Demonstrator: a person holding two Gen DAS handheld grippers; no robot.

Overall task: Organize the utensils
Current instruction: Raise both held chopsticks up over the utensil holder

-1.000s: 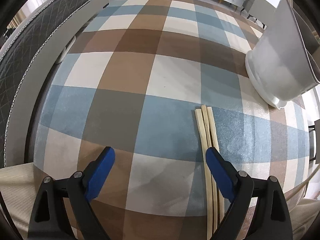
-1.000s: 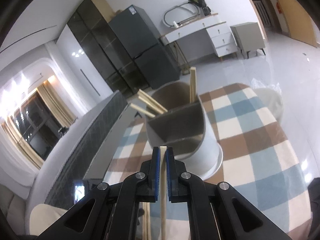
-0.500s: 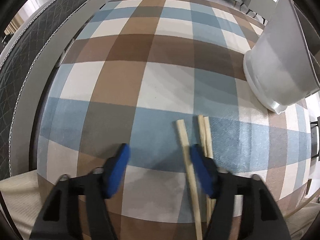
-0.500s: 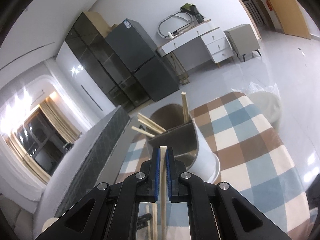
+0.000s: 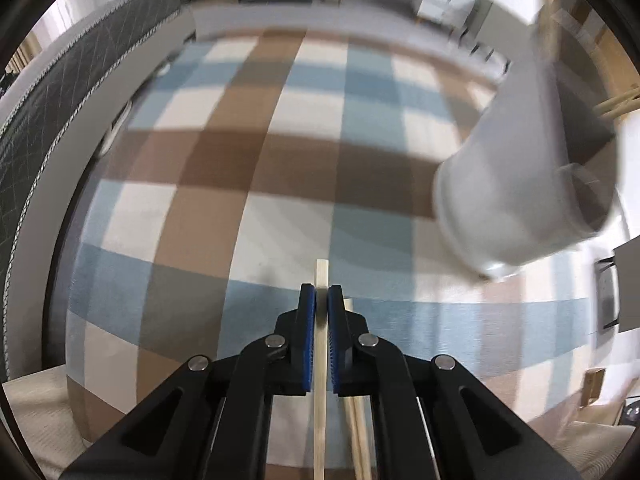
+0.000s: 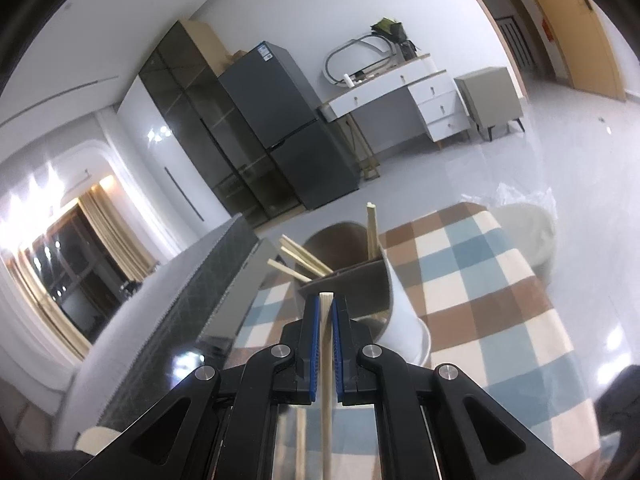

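Note:
My left gripper (image 5: pixel 321 294) is shut on a pale wooden chopstick (image 5: pixel 321 276) whose tip pokes out past the blue pads, just above the checked tablecloth (image 5: pixel 248 184). Two more chopsticks (image 5: pixel 356 420) lie on the cloth under its right finger. The white divided utensil holder (image 5: pixel 520 200) stands to the right, blurred. In the right wrist view my right gripper (image 6: pixel 326 304) is shut on another chopstick (image 6: pixel 326 360) and points at the holder (image 6: pixel 404 312), which has several chopsticks (image 6: pixel 304 258) leaning in it.
A quilted dark bench back (image 5: pixel 60 92) runs along the table's left side. Beyond the table are a grey fridge (image 6: pixel 296 132), a white desk (image 6: pixel 404 96) and a pale cushioned seat (image 6: pixel 528 232) at the far right corner.
The left gripper went from wide open to shut on one chopstick and lifted it off the cloth, leaving two behind. The right gripper kept its chopstick and rose slightly.

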